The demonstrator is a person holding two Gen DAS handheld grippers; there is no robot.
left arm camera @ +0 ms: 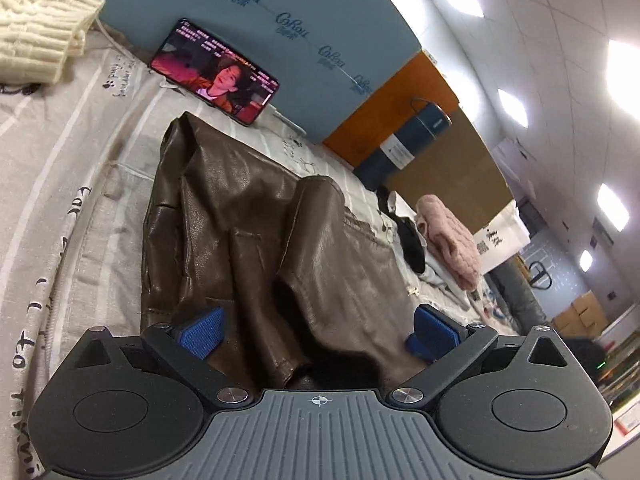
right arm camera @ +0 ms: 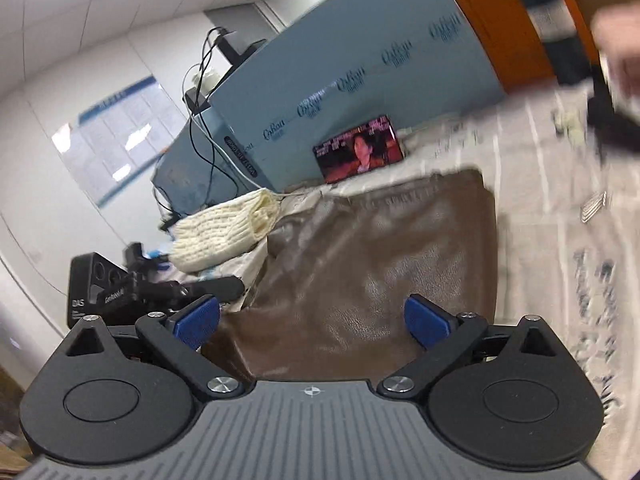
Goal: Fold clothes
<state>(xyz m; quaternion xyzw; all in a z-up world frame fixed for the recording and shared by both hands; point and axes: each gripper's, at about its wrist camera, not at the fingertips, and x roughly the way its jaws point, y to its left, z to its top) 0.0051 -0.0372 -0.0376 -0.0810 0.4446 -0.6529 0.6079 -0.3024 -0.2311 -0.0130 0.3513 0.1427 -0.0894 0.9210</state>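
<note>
A brown leather jacket [left arm camera: 240, 216] lies partly folded on a grey printed sheet [left arm camera: 60, 184], with one sleeve laid over its body. My left gripper [left arm camera: 316, 332] is open, its blue pads [left arm camera: 204, 330] wide apart just above the jacket's near edge, holding nothing. In the right wrist view the jacket [right arm camera: 380, 248] lies flat and blurred ahead. My right gripper [right arm camera: 312, 324] is open and empty above the jacket's near edge.
A phone [left arm camera: 214, 72] playing video leans on a blue foam board [left arm camera: 280, 12] at the back. A cream knit sweater [left arm camera: 36, 28] lies at the far left. Pink [left arm camera: 448, 240] and black clothes lie at the right. A black camera device [right arm camera: 120, 284] sits beside the bed.
</note>
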